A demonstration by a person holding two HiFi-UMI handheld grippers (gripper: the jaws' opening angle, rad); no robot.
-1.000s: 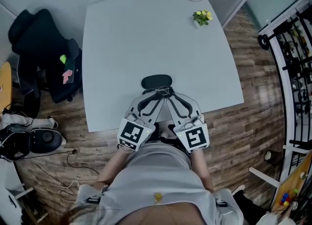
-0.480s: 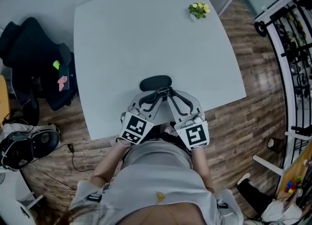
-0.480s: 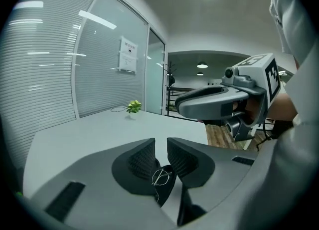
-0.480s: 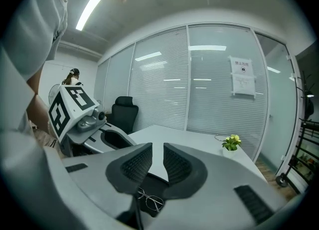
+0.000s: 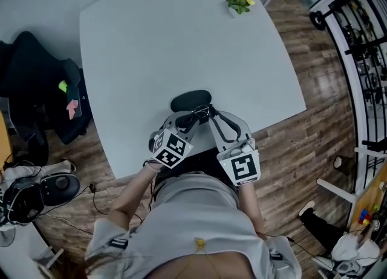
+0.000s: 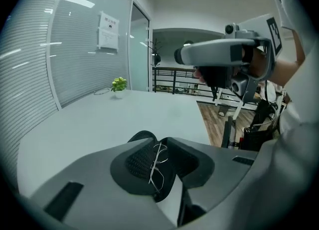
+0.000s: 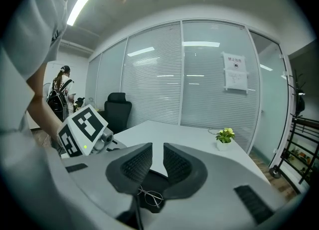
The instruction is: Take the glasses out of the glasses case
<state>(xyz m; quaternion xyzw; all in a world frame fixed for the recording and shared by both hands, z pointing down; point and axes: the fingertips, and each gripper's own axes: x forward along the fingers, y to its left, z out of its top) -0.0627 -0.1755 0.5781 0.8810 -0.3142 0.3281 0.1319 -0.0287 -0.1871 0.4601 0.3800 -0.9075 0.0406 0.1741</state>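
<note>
The left gripper (image 6: 160, 148) has its jaws pressed together on the glasses (image 6: 156, 166). The thin wire frame stands edge-on between the ribbed pads, pinched near its middle. That looks chosen so the light frame neither twists nor slips. Just beyond the jaw tips, the dark rim of the glasses case (image 6: 141, 136) shows on the pale table (image 6: 99, 119). The glasses are therefore right at the case, on its near side.

The right gripper (image 7: 158, 161) is only a little open, a narrow gap between its pads, and nothing sits in that gap. Below its jaws lies the dark case, with the wire frame showing over it. A small potted plant (image 7: 225, 135) stands far off on the right of the table. The empty gripper is placed close above the case, probably to steady it should the frame drag on it. I cannot tell whether it touches the case.

From the head view both grippers point away from the person and converge at the table's near edge. The left one comes in from the left and the right one from the right. The glasses lie between the tips, against the case's near right edge. Whether the frame has fully cleared the case cannot be told, but the lift seems under way, not finished.
</note>
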